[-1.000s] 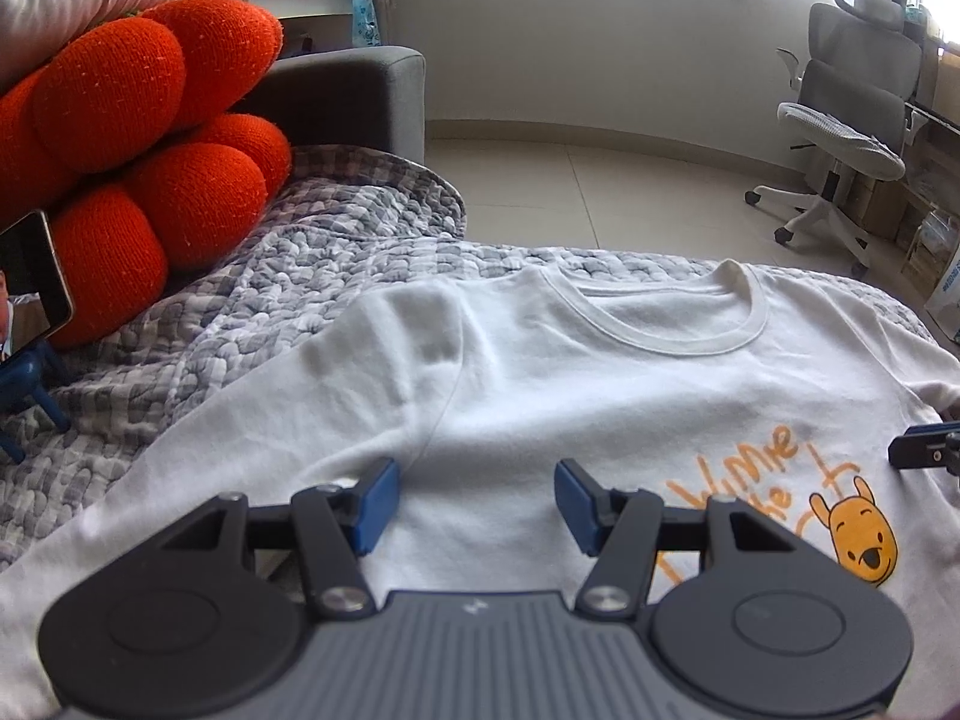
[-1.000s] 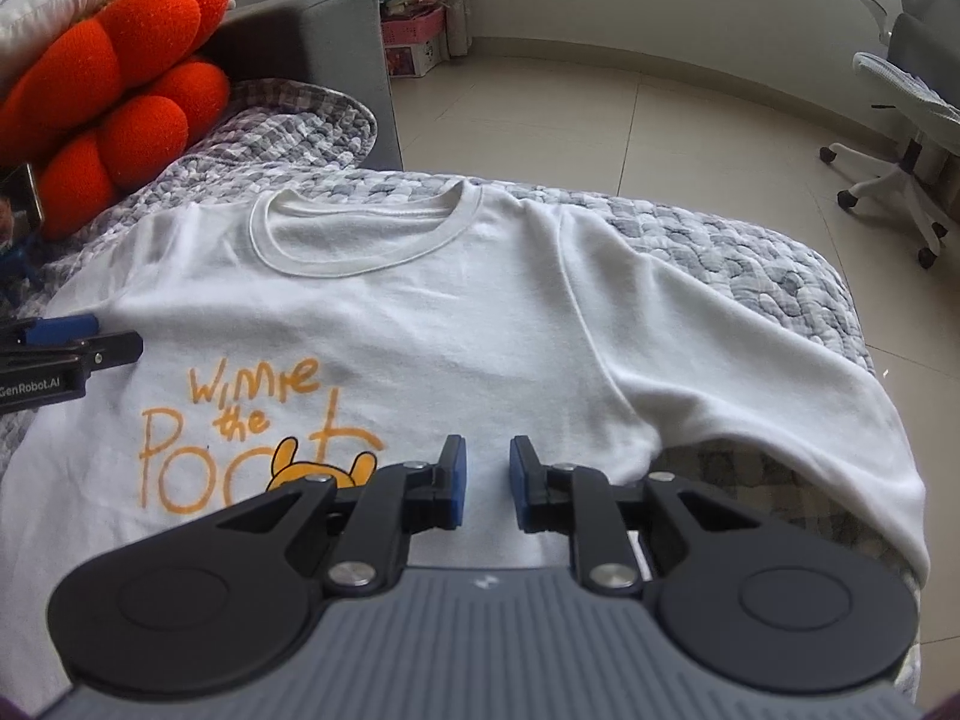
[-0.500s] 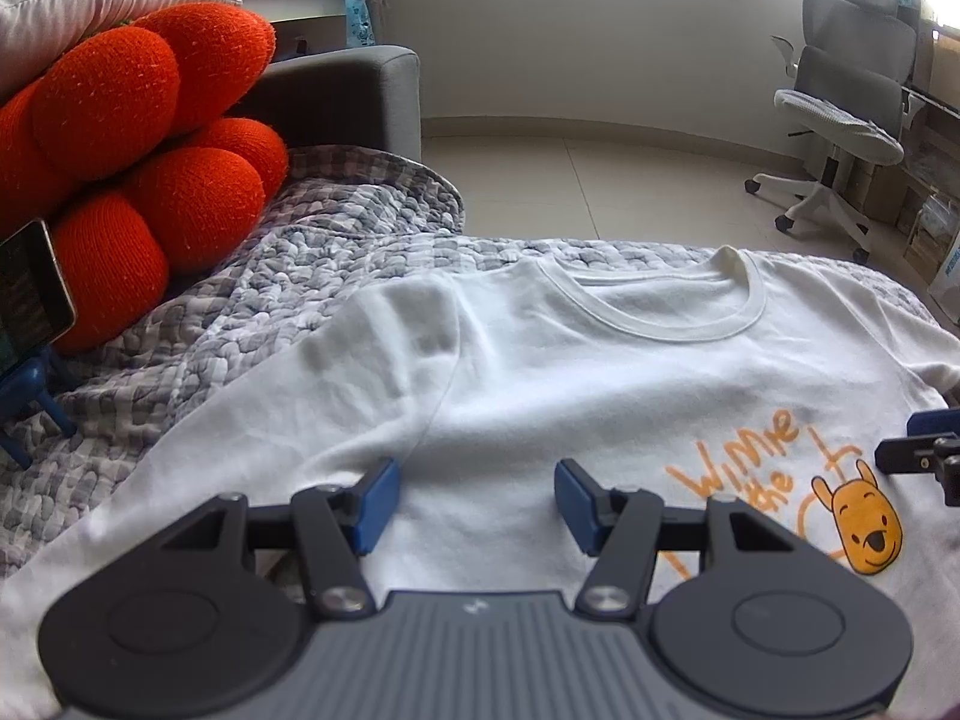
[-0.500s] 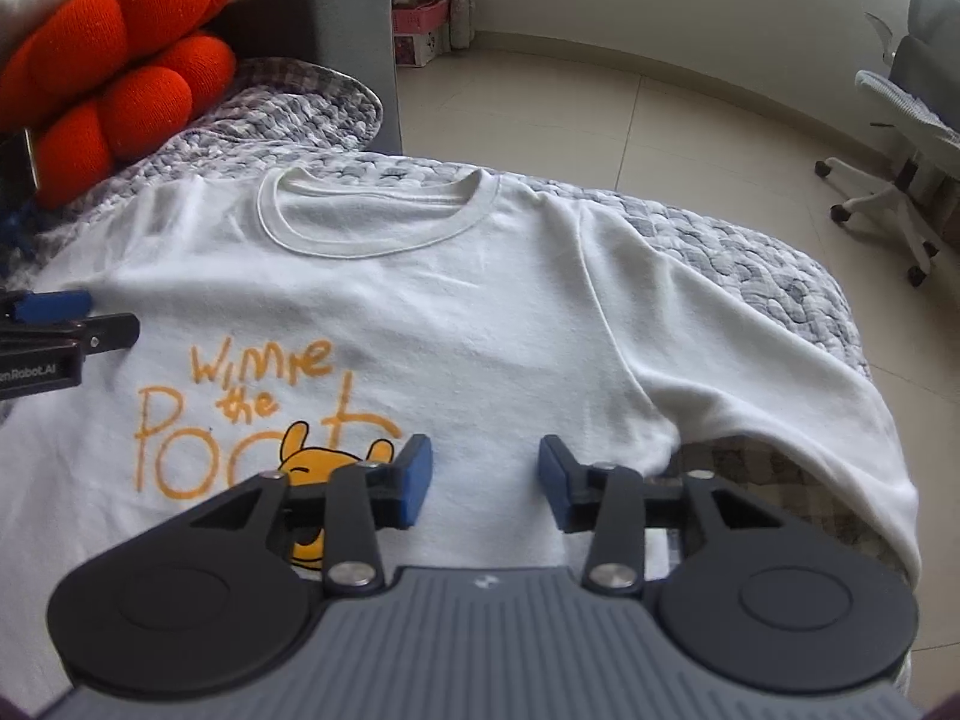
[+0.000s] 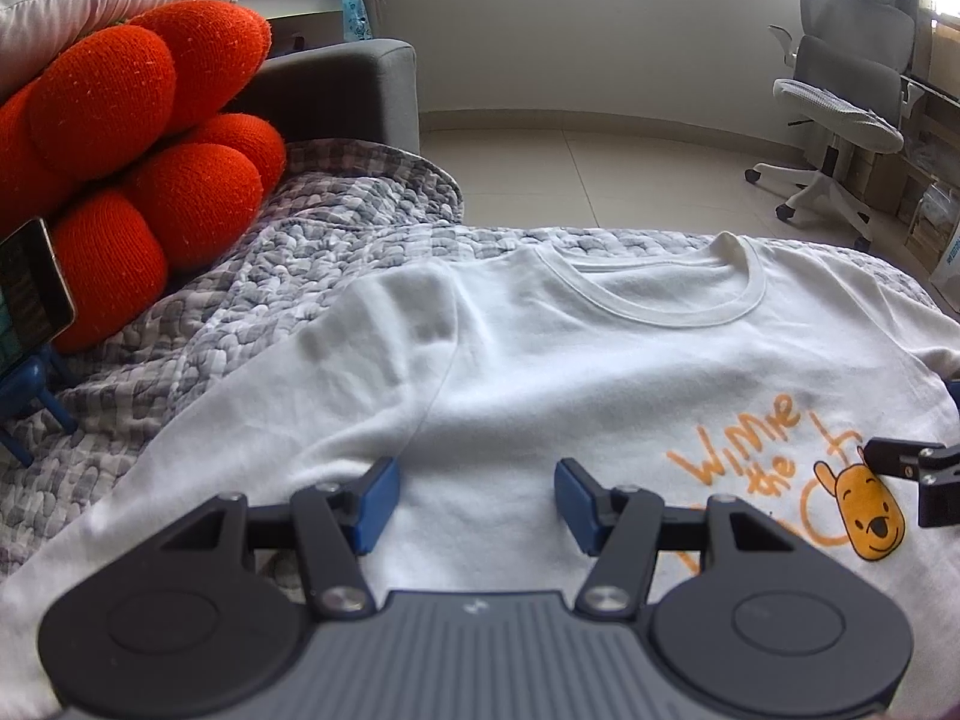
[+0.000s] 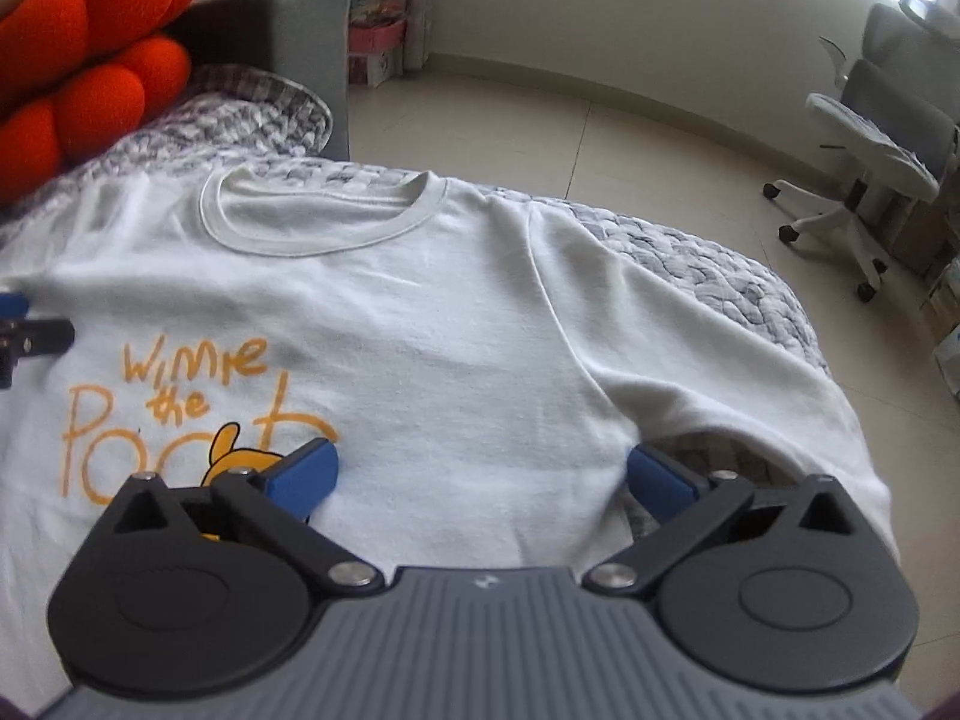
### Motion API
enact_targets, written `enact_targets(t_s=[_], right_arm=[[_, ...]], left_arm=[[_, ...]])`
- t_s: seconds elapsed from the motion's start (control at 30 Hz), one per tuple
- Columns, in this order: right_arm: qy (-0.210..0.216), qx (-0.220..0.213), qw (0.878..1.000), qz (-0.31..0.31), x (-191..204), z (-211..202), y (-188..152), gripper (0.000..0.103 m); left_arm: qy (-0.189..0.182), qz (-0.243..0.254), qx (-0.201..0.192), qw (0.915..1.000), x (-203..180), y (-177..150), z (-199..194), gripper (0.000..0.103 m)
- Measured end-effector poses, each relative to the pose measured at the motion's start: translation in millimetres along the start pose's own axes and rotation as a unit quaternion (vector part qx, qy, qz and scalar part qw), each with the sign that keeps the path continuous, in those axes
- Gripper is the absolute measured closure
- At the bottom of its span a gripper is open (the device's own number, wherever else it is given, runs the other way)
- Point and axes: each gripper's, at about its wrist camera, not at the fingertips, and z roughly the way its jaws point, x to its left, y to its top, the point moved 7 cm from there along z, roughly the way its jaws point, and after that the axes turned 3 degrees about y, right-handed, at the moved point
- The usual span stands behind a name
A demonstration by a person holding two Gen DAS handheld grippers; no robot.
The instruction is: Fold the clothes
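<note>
A: Going left to right — what's at the far left?

B: An orange cushion point(image 5: 138, 138) against a grey sofa arm point(image 5: 336, 90), with a phone point(image 5: 30, 294) propped on a blue stand below it. Then the quilt point(image 5: 270, 276), grey and knobbly, covering the surface the shirt point(image 5: 540, 372) lies on.

A: And the shirt itself?

B: Spread flat, front up, collar point(image 5: 654, 294) at the far side, orange print point(image 6: 192, 384) showing. Both long sleeves lie out to the sides and angle toward the near edge. No fold shows anywhere in it.

A: So how far along?

B: The shirt lies open and smoothed, and as far as the pictures show, every fold is left to make. I can't say more than that.

A: The grippers?

B: The left gripper point(image 5: 474, 498) hovers near the left armpit, jaws wide, holding nothing. The right gripper point(image 6: 480, 474) hovers near the right armpit, jaws spread wider, also empty — its right finger point(image 6: 660, 480) is over the gap where quilt shows between sleeve and body.

A: Beyond that?

B: Pale tiled floor point(image 6: 540, 138), a plain wall, and an office chair point(image 6: 870, 180) at far right.
</note>
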Motion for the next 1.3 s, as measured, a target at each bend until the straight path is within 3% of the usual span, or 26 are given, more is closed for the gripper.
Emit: enact_targets(t_s=[0.23, 0.33, 0.47, 0.73, 0.8, 0.83, 1.0, 1.3], right_arm=[[0.013, 0.001, 1.0, 0.015, -3.8, -3.0, 2.7, 0.0], [0.02, -0.023, 0.999, 0.01, -0.9, -13.0, 9.9, 0.003], [0.042, -0.034, 0.998, 0.022, 4.1, -22.3, 16.8, 0.026], [0.082, -0.023, 0.996, 0.025, 18.1, -20.1, 15.4, 0.064], [0.088, -0.022, 0.996, 0.02, 21.9, -20.0, 14.4, 0.08], [0.092, -0.02, 0.995, 0.017, 24.1, -18.8, 13.3, 0.083], [0.089, -0.011, 0.996, -0.003, 30.8, -8.8, 9.3, 0.083], [0.088, -0.009, 0.996, 0.001, 30.8, -8.5, 11.5, 0.083]], left_arm=[[-0.014, -0.029, -0.002, 0.9995, 9.0, 2.9, -3.9, 0.044], [-0.009, -0.047, -0.014, 0.9987, 17.3, 9.4, -6.5, 0.044], [-0.016, -0.074, -0.013, 0.997, 27.7, 11.6, -5.6, 0.044], [-0.022, -0.052, -0.028, 0.998, 16.1, 11.8, -8.6, 0.044], [-0.024, -0.046, -0.032, 0.9981, 13.1, 11.8, -9.4, 0.044], [-0.023, -0.043, -0.03, 0.9984, 12.2, 10.9, -8.0, 0.044], [-0.006, -0.03, -0.008, 0.9995, 12.3, 5.8, 4.7, 0.044], [-0.02, -0.058, -0.006, 0.9981, 20.9, 8.7, 3.4, 0.045]])
